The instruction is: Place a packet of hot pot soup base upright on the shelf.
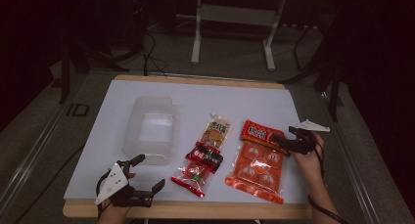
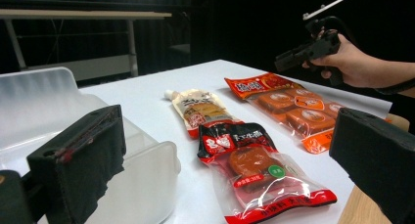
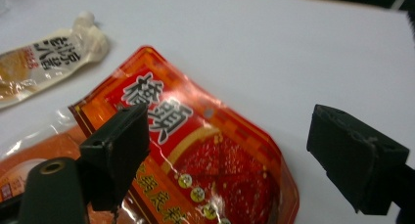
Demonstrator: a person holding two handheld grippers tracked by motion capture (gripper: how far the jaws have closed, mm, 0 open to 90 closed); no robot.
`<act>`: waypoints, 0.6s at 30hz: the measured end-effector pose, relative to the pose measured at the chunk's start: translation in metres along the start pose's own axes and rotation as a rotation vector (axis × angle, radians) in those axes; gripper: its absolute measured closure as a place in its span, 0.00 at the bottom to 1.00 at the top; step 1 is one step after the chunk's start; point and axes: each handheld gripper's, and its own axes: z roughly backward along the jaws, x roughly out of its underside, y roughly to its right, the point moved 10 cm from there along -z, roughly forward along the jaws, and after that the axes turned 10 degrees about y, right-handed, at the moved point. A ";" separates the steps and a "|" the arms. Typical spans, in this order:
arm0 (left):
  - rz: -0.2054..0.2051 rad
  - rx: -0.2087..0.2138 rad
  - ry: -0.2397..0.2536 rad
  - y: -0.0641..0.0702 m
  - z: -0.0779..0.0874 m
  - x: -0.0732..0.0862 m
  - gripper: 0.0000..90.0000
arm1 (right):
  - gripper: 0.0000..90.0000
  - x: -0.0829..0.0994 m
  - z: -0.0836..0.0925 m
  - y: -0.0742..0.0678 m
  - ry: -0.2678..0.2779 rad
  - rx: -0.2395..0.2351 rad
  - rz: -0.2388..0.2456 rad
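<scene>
My left gripper (image 1: 151,171) stands open at the table's near left corner, its jaws wide apart just in front of a translucent plastic container (image 1: 149,128). In its own view the left gripper (image 2: 225,150) frames a clear snack pack with a red and black header (image 2: 254,170). My right gripper (image 1: 280,142) is open and hovers over a red packet (image 1: 257,132). That red packet (image 3: 205,155) lies between the jaws of the right gripper (image 3: 227,150) with nothing gripped. Against it lies an orange pack of cakes (image 1: 257,172).
A cream spouted pouch (image 1: 215,131) lies in the middle, beside the red and black snack pack (image 1: 198,168). A white sheet (image 1: 98,150) covers the wooden table. Desk legs (image 1: 195,33) and cables stand on the floor beyond the far edge.
</scene>
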 end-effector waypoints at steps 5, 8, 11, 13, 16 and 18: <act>0.000 0.001 0.000 0.000 0.000 0.000 0.01 | 0.18 0.009 -0.004 0.001 -0.028 0.012 0.012; 0.001 -0.002 -0.002 -0.001 0.000 0.001 0.01 | 0.17 0.016 -0.008 0.004 -0.049 0.019 0.001; 0.001 -0.002 -0.005 -0.001 0.000 0.001 0.01 | 0.17 0.021 -0.009 0.006 -0.069 0.027 0.011; 0.000 0.001 -0.005 0.000 0.000 0.001 0.01 | 0.16 0.026 -0.011 0.006 -0.085 0.030 0.012; -0.001 0.003 -0.008 0.000 0.000 0.001 0.01 | 0.16 0.034 -0.013 0.008 -0.110 0.037 0.009; -0.001 0.003 -0.008 0.000 -0.001 0.002 0.01 | 0.18 0.035 -0.013 0.007 -0.115 0.035 0.009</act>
